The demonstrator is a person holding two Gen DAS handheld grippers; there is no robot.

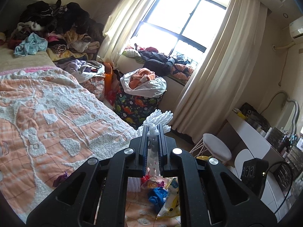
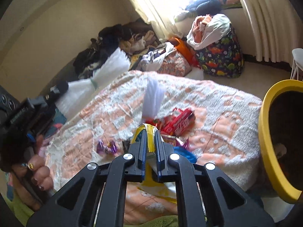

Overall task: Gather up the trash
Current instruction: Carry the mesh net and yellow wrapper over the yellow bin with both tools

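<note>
Right gripper (image 2: 151, 132) pinches my yellow wrapper (image 2: 149, 141) over the bed (image 2: 217, 113); only that view shows the bin (image 2: 265, 141). Left gripper (image 1: 153, 130) clamps white netting (image 1: 159, 118).

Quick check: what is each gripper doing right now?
Left gripper: shut on white foam netting.
Right gripper: shut on yellow wrapper.
</note>
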